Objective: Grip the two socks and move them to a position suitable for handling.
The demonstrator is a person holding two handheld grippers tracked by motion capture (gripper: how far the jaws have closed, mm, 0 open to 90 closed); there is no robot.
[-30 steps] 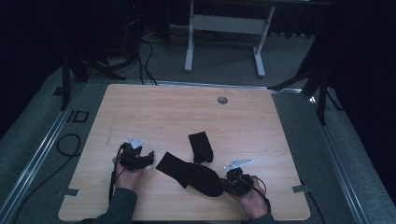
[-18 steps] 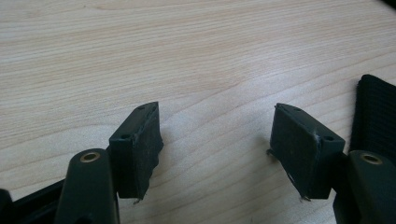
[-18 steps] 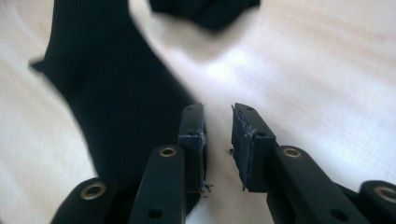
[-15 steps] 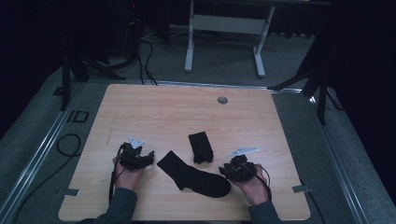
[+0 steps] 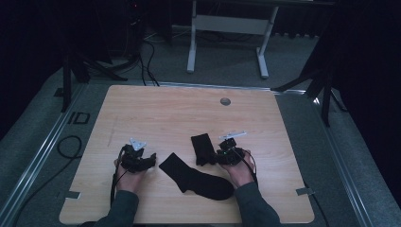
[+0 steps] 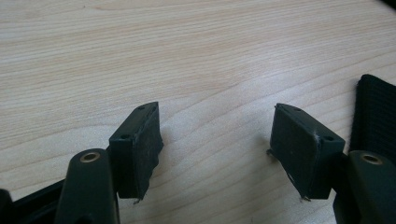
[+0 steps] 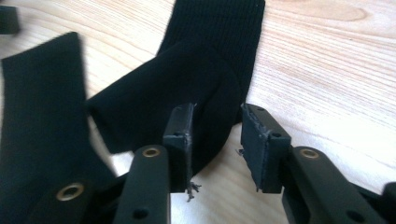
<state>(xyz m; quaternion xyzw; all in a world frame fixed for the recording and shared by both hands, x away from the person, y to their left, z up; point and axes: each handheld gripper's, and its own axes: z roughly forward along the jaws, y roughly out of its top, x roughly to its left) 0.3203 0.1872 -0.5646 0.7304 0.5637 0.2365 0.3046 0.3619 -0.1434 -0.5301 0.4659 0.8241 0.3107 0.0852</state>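
High view: right tool [image 5: 215, 156] (half open) by folded sock [image 5: 203, 148].

Probably a dim lab: wooden table [image 5: 189, 113] on grey carpet [image 5: 227, 61], cables [image 5: 146, 52], stand legs [image 5: 227, 28].

Both socks, flat one [image 5: 198, 177] and folded one [image 5: 203, 147], are plain black; table [image 5: 156, 113] is light woodgrain.

On the table [image 5: 170, 113], the folded sock [image 5: 203, 147] lies behind the flat sock [image 5: 196, 177], seemingly touching it.
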